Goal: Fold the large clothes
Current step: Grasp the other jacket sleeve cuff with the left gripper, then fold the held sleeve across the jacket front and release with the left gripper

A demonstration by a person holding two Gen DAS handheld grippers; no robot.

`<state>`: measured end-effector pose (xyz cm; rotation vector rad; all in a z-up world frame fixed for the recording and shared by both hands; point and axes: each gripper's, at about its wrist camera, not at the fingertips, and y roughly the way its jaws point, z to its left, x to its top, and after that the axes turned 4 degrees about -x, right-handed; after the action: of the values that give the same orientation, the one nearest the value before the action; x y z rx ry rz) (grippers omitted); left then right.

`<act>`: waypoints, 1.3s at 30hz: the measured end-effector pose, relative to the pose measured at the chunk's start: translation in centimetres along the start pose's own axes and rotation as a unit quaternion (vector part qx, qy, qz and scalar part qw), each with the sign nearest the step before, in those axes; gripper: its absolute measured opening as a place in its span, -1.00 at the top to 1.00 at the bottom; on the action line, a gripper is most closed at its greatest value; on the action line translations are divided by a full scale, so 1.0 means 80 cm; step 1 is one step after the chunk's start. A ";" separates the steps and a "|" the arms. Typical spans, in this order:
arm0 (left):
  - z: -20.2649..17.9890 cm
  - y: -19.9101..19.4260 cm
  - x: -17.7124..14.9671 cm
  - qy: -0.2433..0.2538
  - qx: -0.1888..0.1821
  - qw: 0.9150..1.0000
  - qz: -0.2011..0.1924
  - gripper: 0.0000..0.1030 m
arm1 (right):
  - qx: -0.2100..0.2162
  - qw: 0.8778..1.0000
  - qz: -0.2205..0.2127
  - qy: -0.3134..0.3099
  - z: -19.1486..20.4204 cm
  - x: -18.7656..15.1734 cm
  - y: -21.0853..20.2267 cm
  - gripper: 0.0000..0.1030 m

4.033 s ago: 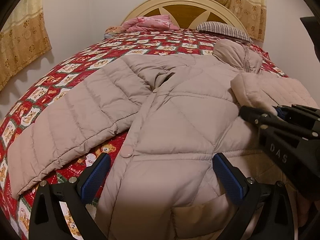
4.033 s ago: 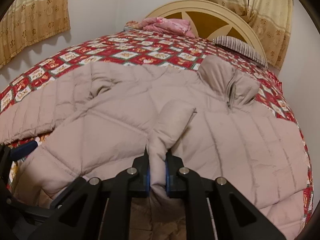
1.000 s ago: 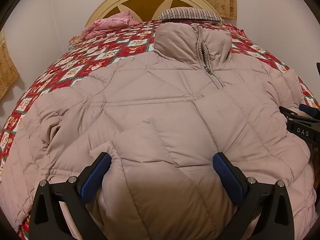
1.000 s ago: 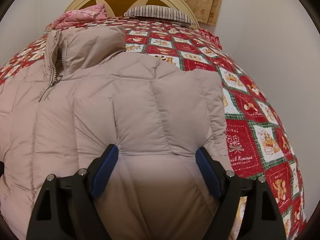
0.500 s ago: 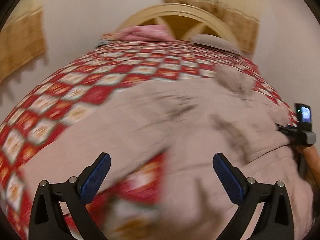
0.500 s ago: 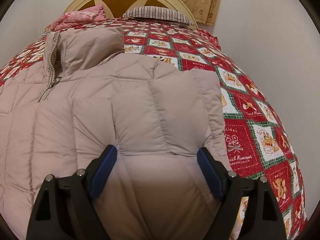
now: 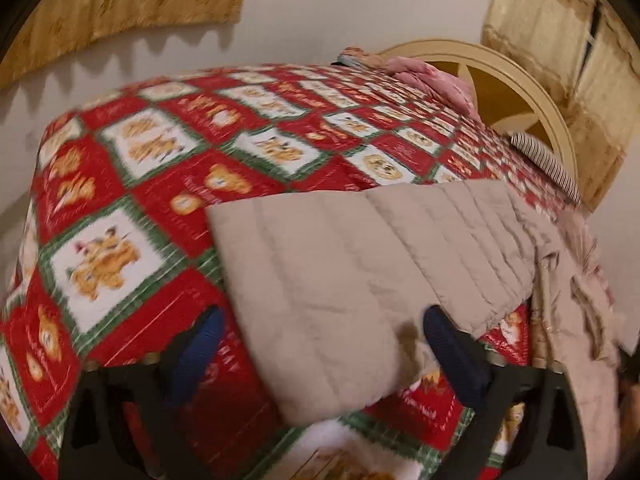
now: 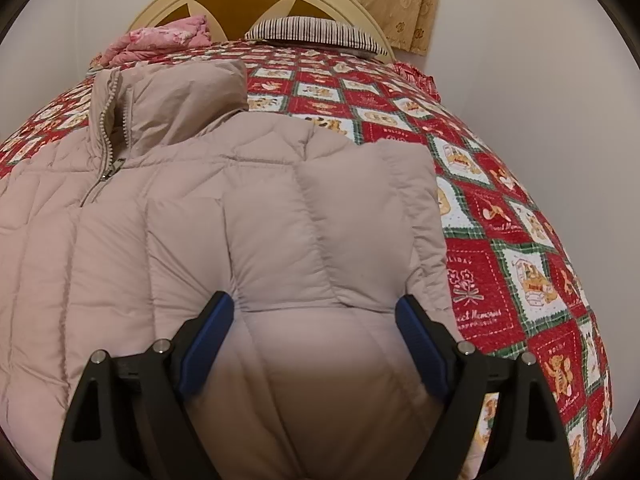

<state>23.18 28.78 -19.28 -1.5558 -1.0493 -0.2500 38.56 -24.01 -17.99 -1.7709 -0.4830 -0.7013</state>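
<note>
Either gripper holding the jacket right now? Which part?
Nothing is held. The left gripper, jaws just closing, straddles the outstretched sleeve near its cuff, pads not pressing. The right gripper stands open over the puffer jacket body.

One jacket (image 8: pixel 248 216), two pillows (image 8: pixel 316 32)

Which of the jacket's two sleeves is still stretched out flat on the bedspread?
The sleeve between the left gripper's pads lies spread on the bedspread; the other sleeve is folded across the jacket's front.
</note>
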 end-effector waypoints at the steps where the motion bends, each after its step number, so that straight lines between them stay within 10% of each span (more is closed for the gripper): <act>1: -0.009 0.005 -0.001 0.016 0.016 1.000 0.002 -0.34 | 0.000 1.000 0.000 0.000 0.000 0.000 0.000 -0.69; 4: -0.020 0.009 0.004 0.061 0.016 0.998 -0.005 0.75 | 0.001 1.000 -0.001 0.001 -0.001 0.000 0.000 -0.69; 21: -0.103 -0.112 0.179 0.114 -0.070 0.980 -0.148 0.83 | 0.007 1.000 -0.002 0.004 -0.003 -0.001 0.001 -0.70; 39: -0.383 -0.143 0.126 0.271 -0.245 0.919 -0.147 0.83 | 0.019 1.000 -0.006 0.012 -0.005 -0.003 0.001 -0.71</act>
<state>32.38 5.71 4.32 -1.6121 -0.7963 -1.1589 38.35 -24.41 -18.09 -1.7232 -0.4877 -0.7169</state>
